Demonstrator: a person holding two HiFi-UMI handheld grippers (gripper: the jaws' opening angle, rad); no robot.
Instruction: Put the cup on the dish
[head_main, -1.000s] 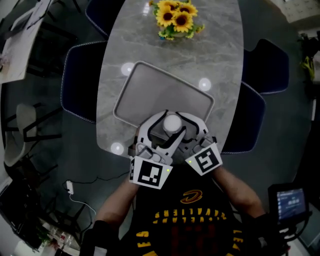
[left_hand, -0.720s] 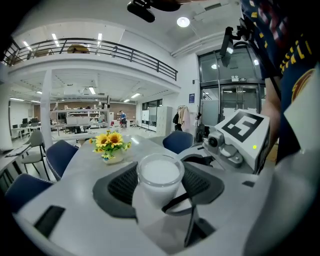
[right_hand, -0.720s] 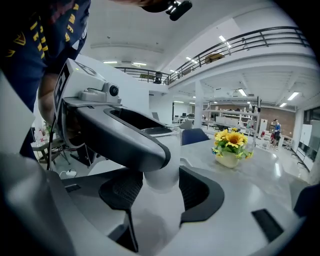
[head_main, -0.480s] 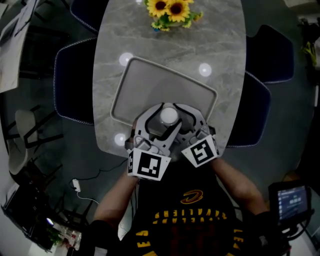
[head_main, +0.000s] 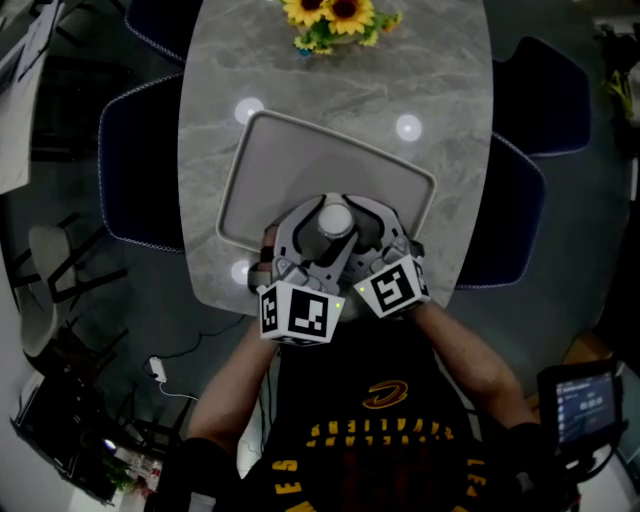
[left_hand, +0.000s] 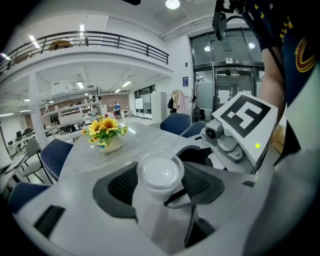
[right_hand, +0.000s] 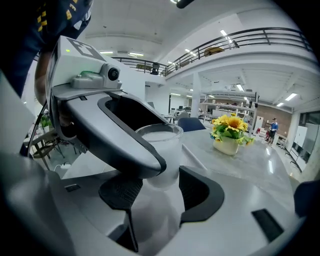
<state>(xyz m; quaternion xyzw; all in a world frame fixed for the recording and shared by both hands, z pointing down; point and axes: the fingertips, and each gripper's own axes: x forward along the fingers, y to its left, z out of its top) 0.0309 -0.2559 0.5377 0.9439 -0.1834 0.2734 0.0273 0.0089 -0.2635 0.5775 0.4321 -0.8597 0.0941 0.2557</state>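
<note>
The tray (head_main: 262, 160) lies open beyond the cup (head_main: 336, 217), as far as the flowers (head_main: 330, 18) at the far end of the table (head_main: 450, 80). The left gripper (left_hand: 159, 175) and right gripper (right_hand: 160, 172) crowd the cup from the near side, jaws apparently overlapping. Chairs (head_main: 135, 150) flank the table.

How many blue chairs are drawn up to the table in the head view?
4. Far left chair by the flowers, near left chair beside the tray, far right chair, near right chair. Others may be hidden beyond the frame's top edge.

grey marble-look table (head_main: 445, 70), grey tray (head_main: 280, 160), sunflowers (head_main: 328, 15), perhaps potted
</note>
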